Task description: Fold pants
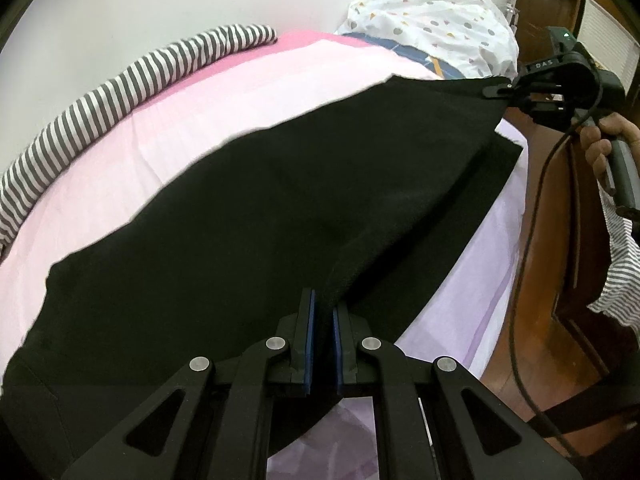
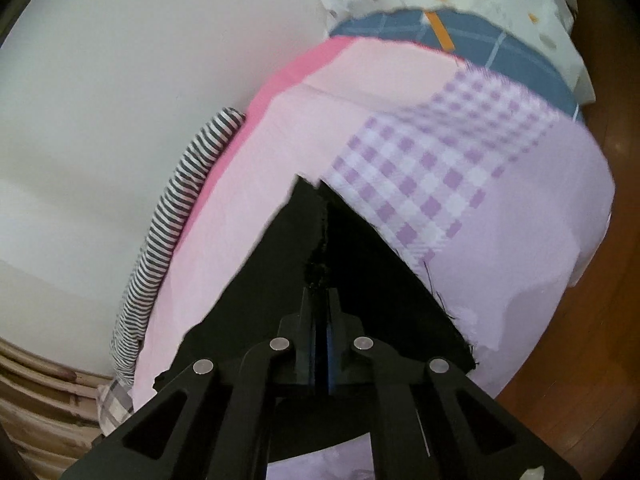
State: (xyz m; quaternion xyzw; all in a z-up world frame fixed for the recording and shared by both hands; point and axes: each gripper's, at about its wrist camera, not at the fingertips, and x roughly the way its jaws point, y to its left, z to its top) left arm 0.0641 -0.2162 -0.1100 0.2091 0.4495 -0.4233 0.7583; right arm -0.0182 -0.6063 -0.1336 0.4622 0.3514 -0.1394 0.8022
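Note:
Black pants (image 1: pixel 248 216) stretch across a pink and lilac bed sheet (image 1: pixel 192 120). My left gripper (image 1: pixel 323 312) is shut on one edge of the pants near the bed's front. My right gripper (image 1: pixel 500 90) shows in the left wrist view at the far right, shut on the other end of the pants and holding it raised above the bed. In the right wrist view the right gripper (image 2: pixel 320 300) pinches a black frayed hem (image 2: pixel 316 216), which hangs over the sheet (image 2: pixel 260 160).
A striped bolster (image 1: pixel 120 80) lies along the white wall. A patterned white bundle (image 1: pixel 436 24) and blue checked cloth (image 2: pixel 480 52) sit at the bed's far end. Wooden floor (image 2: pixel 580 340) and dark wooden furniture (image 1: pixel 544 4) lie to the right.

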